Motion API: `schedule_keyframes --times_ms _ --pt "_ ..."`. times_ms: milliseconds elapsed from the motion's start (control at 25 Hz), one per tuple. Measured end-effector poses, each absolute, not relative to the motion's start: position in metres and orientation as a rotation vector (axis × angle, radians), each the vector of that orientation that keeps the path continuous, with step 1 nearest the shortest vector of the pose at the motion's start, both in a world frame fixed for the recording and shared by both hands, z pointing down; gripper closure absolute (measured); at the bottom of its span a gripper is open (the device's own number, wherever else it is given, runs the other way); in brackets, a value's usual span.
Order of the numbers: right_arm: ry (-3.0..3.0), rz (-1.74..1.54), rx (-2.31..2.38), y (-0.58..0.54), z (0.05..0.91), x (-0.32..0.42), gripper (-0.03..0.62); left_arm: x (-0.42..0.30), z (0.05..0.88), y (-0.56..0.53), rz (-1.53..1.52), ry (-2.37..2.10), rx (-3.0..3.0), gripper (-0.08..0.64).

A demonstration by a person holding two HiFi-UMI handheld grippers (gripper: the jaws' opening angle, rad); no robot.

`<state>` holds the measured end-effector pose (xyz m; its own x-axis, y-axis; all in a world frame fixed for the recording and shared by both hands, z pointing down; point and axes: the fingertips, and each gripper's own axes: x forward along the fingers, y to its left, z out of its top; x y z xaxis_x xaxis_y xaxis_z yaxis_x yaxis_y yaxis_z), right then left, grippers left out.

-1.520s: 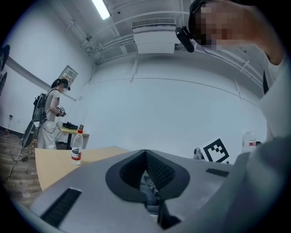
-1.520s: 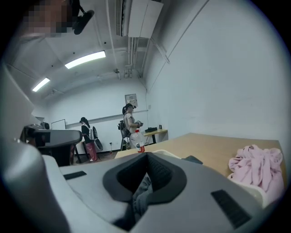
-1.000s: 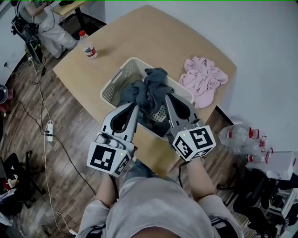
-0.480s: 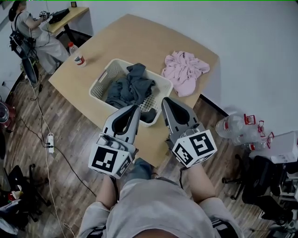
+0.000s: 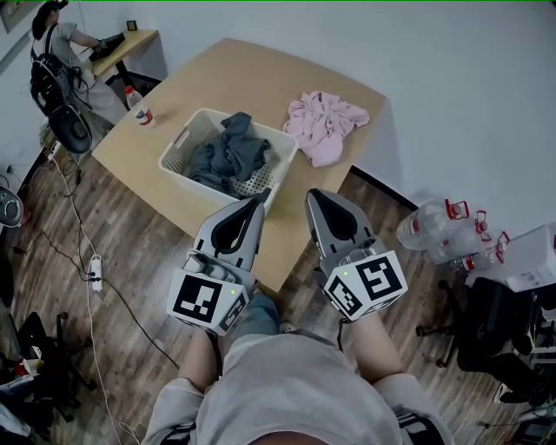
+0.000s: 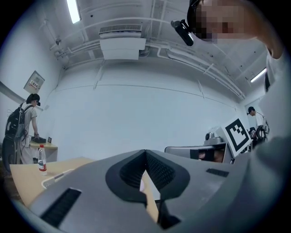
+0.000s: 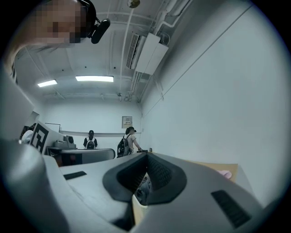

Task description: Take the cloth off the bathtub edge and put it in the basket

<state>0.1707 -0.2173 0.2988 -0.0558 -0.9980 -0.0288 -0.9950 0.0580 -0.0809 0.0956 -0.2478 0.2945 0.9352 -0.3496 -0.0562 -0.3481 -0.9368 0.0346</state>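
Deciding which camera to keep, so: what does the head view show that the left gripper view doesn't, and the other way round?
Only the head view: the grey cloth heaped in the basket, and large water bottles on the floor. Only the left gripper view: the ceiling air conditioner and a strip light. Both: the shut left claw, the table, the small bottle on it, and a person with a backpack.
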Motion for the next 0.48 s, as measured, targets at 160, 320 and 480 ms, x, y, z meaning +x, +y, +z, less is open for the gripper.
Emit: schedule_keyframes --times_ms 160,320,480 --pt "2.215 -0.034 -2.127 -0.186 0.295 0.171 0.583 0.097 0.292 -0.221 -0.091 -0.528 3.08 0.546" --pt "2.204 -0.022 -2.134 -0.163 0.294 0.168 0.583 0.097 0.292 -0.201 -0.081 -0.511 3.085 0.546" --pt "2.196 -0.024 -2.131 -0.148 0.298 0.163 0.583 0.094 0.295 -0.189 -0.071 -0.503 3.09 0.546"
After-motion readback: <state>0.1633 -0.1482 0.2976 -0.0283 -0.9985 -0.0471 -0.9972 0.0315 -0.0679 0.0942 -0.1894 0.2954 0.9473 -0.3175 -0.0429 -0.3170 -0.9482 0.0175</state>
